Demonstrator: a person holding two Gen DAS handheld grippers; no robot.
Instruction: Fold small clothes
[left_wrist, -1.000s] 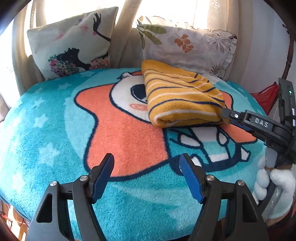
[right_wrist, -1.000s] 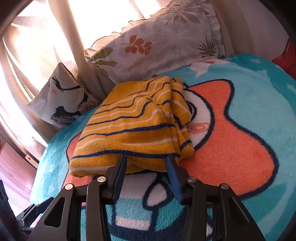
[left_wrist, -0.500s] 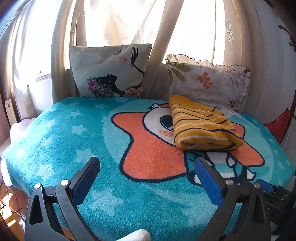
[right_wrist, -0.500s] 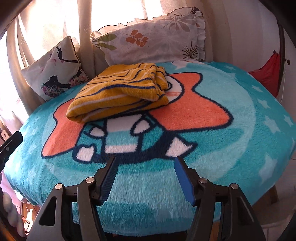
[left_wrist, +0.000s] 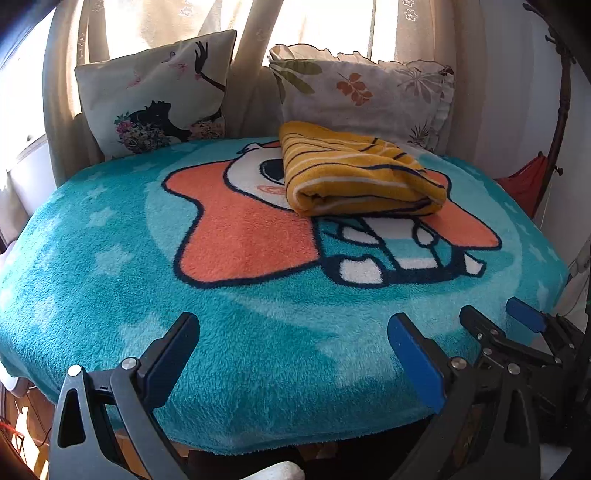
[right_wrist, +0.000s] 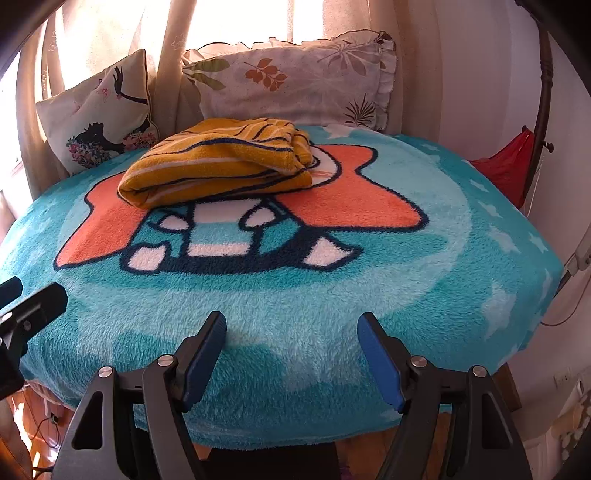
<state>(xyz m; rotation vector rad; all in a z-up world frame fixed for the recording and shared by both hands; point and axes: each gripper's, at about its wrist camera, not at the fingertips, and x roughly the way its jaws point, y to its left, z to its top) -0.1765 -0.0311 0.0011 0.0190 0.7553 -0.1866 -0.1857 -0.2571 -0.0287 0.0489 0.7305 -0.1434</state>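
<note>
A yellow garment with navy and white stripes (left_wrist: 354, 177) lies folded in a thick bundle at the far side of the teal cartoon blanket (left_wrist: 258, 332), in front of the pillows; the right wrist view shows the same garment (right_wrist: 221, 162). My left gripper (left_wrist: 295, 339) hangs wide open over the blanket's near edge, nothing between its blue pads. My right gripper (right_wrist: 291, 343) is also over the near edge, well back from the garment, its jaws opening with nothing between them. The right gripper (left_wrist: 495, 325) shows at the lower right of the left wrist view.
Two pillows lean against the curtains behind the garment: a white one with a dark figure print (left_wrist: 159, 92) and a leaf-print one (left_wrist: 365, 96). A red cloth (right_wrist: 506, 166) hangs on a dark curved stand at the right. Wooden floor shows below the blanket's front edge.
Both grippers pulled back from the garment to the blanket's near edge. The left jaws spread wider, the right jaws spread too, and the right gripper rolled level. The folded garment stayed put.
</note>
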